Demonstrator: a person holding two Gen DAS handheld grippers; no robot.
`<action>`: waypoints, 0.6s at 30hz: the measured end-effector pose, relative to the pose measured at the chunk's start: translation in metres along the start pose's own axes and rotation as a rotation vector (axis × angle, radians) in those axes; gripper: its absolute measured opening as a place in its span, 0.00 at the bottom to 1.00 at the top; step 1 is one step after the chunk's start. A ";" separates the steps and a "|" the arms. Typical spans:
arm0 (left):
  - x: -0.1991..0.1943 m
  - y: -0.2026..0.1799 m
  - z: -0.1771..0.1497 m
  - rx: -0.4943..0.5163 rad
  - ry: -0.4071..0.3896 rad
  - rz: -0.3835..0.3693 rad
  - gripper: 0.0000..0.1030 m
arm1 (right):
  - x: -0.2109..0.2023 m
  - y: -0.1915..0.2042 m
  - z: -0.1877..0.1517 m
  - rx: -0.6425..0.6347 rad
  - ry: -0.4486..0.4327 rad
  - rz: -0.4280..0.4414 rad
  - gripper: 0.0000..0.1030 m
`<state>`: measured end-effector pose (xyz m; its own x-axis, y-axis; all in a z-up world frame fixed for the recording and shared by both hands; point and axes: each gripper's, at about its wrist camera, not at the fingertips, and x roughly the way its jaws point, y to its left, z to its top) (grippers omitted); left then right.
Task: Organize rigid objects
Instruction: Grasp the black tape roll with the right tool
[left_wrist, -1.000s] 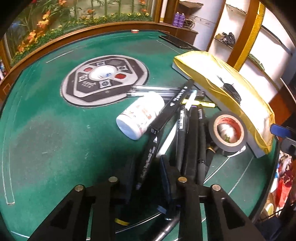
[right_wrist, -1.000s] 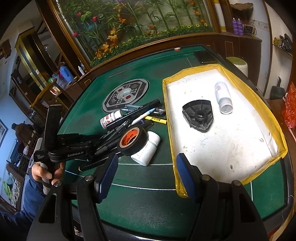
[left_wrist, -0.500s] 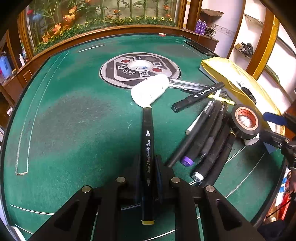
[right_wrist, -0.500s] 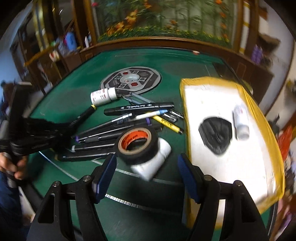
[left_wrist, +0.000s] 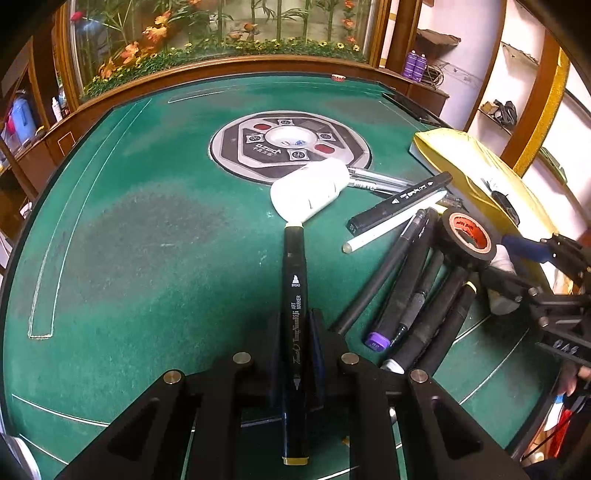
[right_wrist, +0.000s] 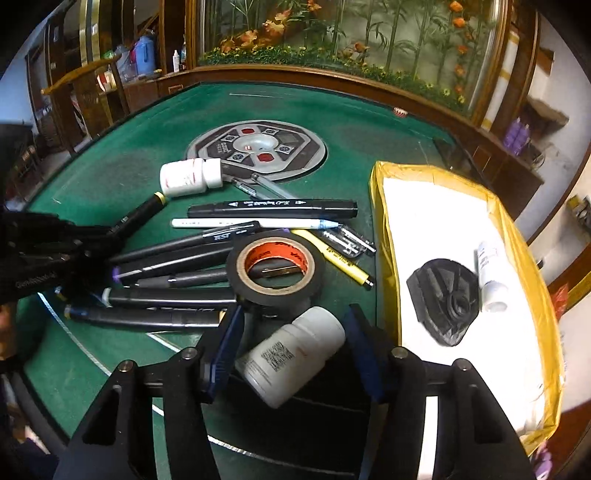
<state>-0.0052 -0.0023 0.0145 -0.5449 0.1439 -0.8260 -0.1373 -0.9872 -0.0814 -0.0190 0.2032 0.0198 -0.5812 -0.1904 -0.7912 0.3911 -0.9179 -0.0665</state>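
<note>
Your left gripper (left_wrist: 295, 339) pinched a black marker (left_wrist: 294, 306) reading "ART MARKER" and "BROAD", tip touching the white bottle (left_wrist: 310, 188). Your right gripper (right_wrist: 291, 343) was spread around another white bottle (right_wrist: 291, 354) on the green table (left_wrist: 147, 240), beside the black tape roll (right_wrist: 275, 267).

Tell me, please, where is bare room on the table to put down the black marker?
Bare felt lies left of the held marker, between the round centre panel and the table edge. Inside the tray, white floor is free at its far end. Crowded: the pen pile around the tape roll.
</note>
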 end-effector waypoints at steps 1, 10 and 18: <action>0.000 0.000 0.000 -0.001 0.000 0.000 0.15 | -0.002 -0.001 0.001 0.006 -0.002 0.016 0.59; 0.001 -0.003 0.000 0.014 -0.001 0.015 0.15 | 0.006 -0.002 0.025 -0.018 -0.012 0.011 0.84; 0.001 -0.005 -0.001 0.020 -0.007 0.028 0.15 | 0.025 -0.007 0.028 0.008 0.030 0.095 0.59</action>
<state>-0.0046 0.0026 0.0136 -0.5550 0.1167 -0.8236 -0.1384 -0.9893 -0.0469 -0.0562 0.1954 0.0173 -0.5201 -0.2668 -0.8114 0.4379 -0.8989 0.0149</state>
